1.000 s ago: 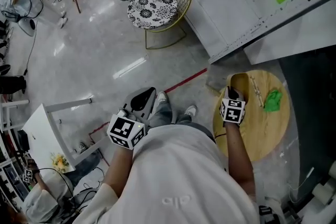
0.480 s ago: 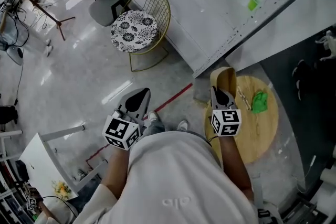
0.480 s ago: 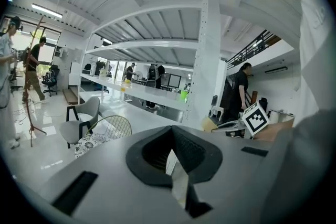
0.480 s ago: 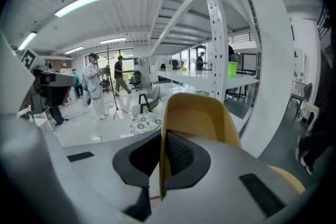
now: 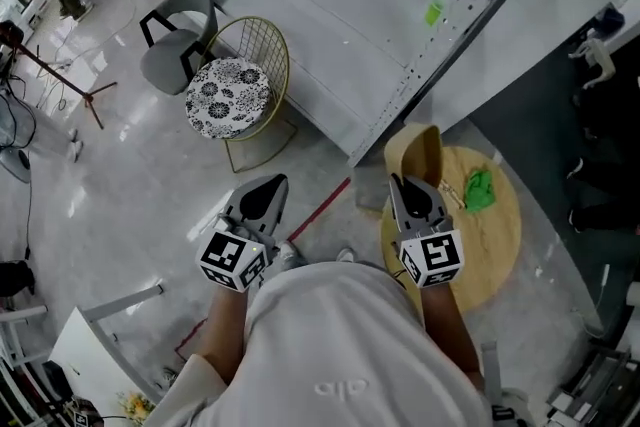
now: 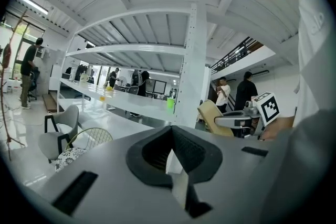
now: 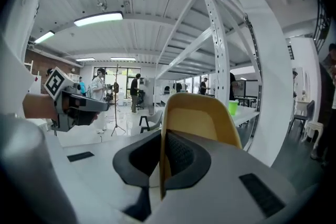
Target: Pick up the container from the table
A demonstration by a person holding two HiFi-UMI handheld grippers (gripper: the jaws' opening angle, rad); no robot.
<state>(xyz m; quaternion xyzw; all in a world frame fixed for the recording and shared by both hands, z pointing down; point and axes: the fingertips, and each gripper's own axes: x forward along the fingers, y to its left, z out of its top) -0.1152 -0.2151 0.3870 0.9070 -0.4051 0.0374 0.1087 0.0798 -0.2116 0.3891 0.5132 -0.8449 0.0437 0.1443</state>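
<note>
Tan container (image 7: 202, 115), clamped by one thin wall between the pads of the right tongs (image 7: 164, 162), almost fully closed on that wall. Hangs in the air above the near-left rim of the round tabletop (image 5: 500, 250), not touching it. Lies with its long axis along the line of the tongs, pointing away from the body and roughly level, rounded end foremost. Looks smooth, matte and thin-walled, scoop-like, with a hollow inside and a domed outline.

Left tongs (image 6: 170, 152) brought close together with nothing between the ribbed dark pads, held out to the left, well apart from the container.

Pale wood grain on the tabletop, circular in shape. On it, beyond the container: a crumpled bright green item (image 5: 478, 187), with something slim and pale just beside it, too small to tell.

Farther out, on the glossy grey floor (image 5: 130, 165): a gold wire chair (image 5: 262, 55) with a round black-and-white patterned cushion, a grey shell chair (image 5: 170, 55) behind it, and a long white bench (image 5: 330, 5) bearing a small green cup (image 5: 433, 12).
</note>
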